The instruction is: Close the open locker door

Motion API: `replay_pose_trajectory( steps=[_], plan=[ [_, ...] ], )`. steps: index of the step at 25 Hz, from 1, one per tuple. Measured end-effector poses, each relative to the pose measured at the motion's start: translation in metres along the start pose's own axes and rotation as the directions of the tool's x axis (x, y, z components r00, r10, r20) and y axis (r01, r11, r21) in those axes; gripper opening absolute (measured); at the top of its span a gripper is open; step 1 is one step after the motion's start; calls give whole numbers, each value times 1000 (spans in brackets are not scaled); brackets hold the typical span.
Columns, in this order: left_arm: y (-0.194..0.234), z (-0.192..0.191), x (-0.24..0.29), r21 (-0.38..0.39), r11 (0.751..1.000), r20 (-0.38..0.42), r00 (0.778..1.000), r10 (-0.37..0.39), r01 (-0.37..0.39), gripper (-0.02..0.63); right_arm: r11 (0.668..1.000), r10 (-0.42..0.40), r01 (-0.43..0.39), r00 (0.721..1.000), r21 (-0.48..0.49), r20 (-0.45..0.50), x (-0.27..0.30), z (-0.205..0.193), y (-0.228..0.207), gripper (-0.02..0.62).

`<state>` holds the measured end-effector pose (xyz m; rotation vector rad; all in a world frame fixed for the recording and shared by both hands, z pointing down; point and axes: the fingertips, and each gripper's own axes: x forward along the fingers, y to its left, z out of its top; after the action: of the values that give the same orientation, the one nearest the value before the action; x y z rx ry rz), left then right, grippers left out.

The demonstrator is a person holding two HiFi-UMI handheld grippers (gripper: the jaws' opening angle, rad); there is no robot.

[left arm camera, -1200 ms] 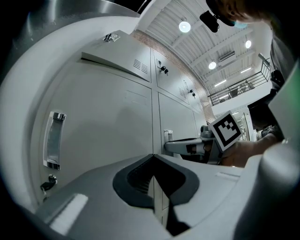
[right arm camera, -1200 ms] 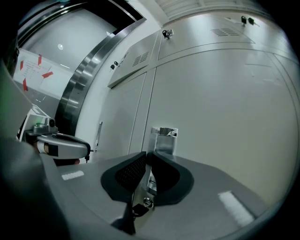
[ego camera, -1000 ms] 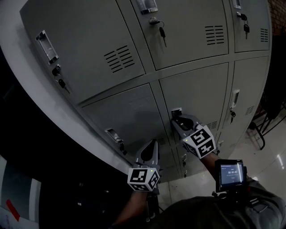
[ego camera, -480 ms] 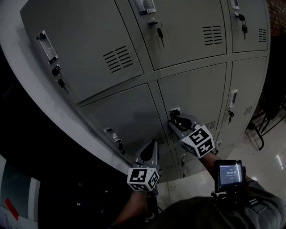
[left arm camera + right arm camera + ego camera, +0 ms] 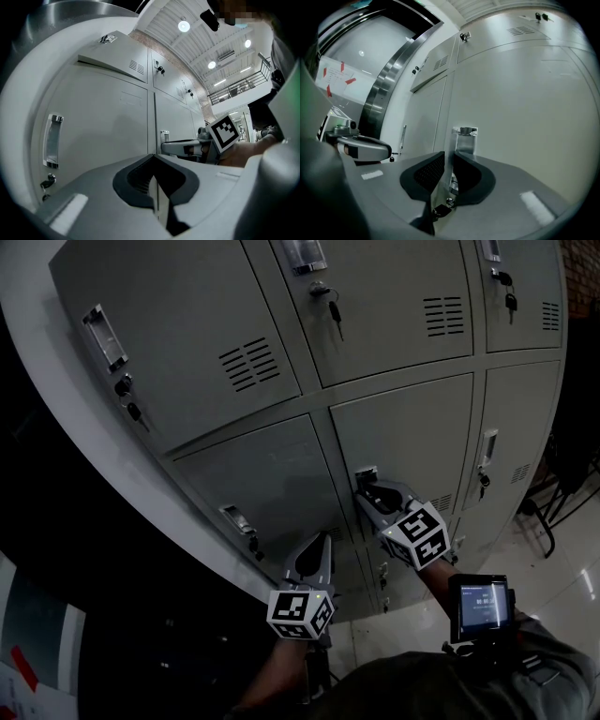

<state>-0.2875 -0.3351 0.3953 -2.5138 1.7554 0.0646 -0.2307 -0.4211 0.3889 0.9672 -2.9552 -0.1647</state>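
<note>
Locker door (image 5: 412,442): grey, lower row of the locker bank (image 5: 281,352), extending right of its chrome door handle (image 5: 466,133) and seemingly flush with the neighbouring doors. Right tool (image 5: 368,484): level at the door handle, its jaws narrow and just closing further, pinching the handle's strip. Left tool (image 5: 319,542): left of and below the door handle, jaws together, empty, facing the adjoining door.

Six locker doors (image 5: 403,442) in two rows of three, each with one handle (image 5: 103,334). Three vents (image 5: 251,362) across the upper row. Two hand-held grippers, left (image 5: 323,538) and right (image 5: 367,486), lower centre, each with one marker cube (image 5: 302,612). One screen (image 5: 485,606), lower right.
</note>
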Motion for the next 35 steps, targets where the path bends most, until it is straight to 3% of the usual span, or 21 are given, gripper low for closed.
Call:
replay_pose_trajectory(
  steps=[23, 35],
  plan=[
    [-1, -2, -1, 4, 1000, -4, 1000, 14, -14, 0, 1000, -1, 0, 998, 9, 61, -6, 2, 1, 28],
    [0, 0, 0, -1, 1000, 2, 1000, 3, -3, 0, 996, -89, 90, 996, -23, 31, 1, 2, -4, 32]
  ],
)
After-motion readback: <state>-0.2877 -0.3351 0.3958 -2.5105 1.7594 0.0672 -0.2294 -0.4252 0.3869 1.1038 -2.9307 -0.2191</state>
